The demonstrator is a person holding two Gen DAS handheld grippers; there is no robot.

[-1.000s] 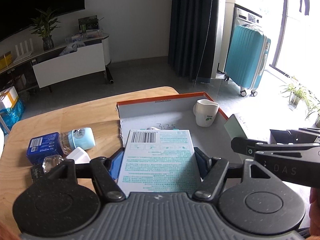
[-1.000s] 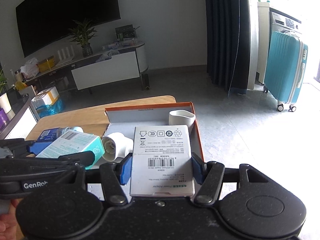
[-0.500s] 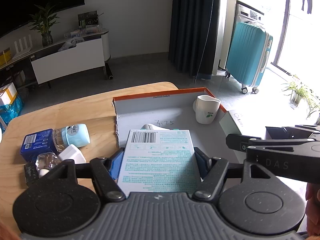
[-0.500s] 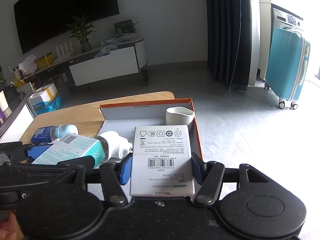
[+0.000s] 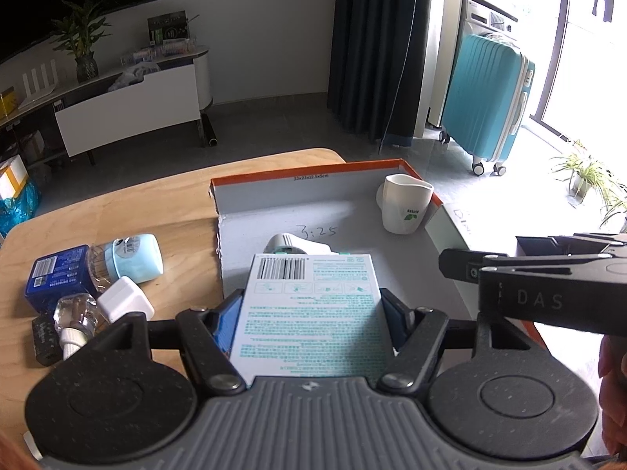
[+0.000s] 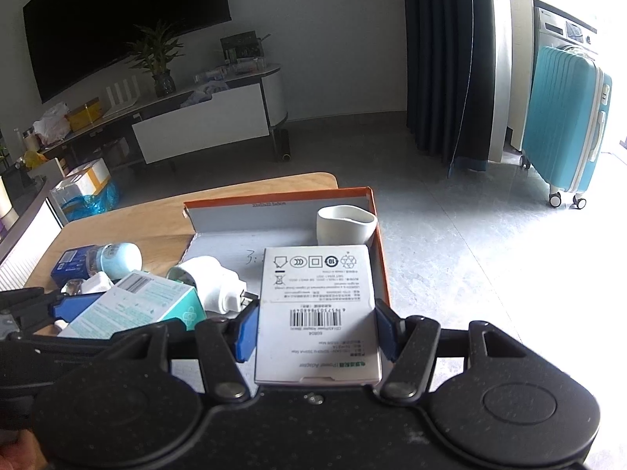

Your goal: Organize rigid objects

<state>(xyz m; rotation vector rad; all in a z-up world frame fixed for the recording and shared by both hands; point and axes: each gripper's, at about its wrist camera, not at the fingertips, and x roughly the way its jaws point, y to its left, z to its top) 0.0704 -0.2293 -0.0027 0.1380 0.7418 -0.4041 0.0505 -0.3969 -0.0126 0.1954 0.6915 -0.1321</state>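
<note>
My left gripper (image 5: 311, 315) is shut on a white box with teal print (image 5: 309, 313), held above the near end of an orange-rimmed cardboard tray (image 5: 309, 168). My right gripper (image 6: 315, 331) is shut on a white power-adapter box (image 6: 317, 309) over the tray's (image 6: 274, 197) right side. Inside the tray stand a white mug (image 5: 405, 207) at the far right and a white plug adapter (image 6: 213, 288) near the middle. Each view shows the other gripper's black body at its edge, and the teal box (image 6: 137, 305) appears at the right wrist view's left.
Left of the tray on the wooden table (image 5: 137, 211) lie a blue box (image 5: 55, 274), a light-blue capped bottle (image 5: 129, 258), a white charger cube (image 5: 123, 303) and a clear small bottle (image 5: 74, 319). A teal suitcase (image 5: 486, 98) stands on the floor beyond.
Both grippers have drifted slightly forward over the tray with their boxes still held. The grips look the same.
</note>
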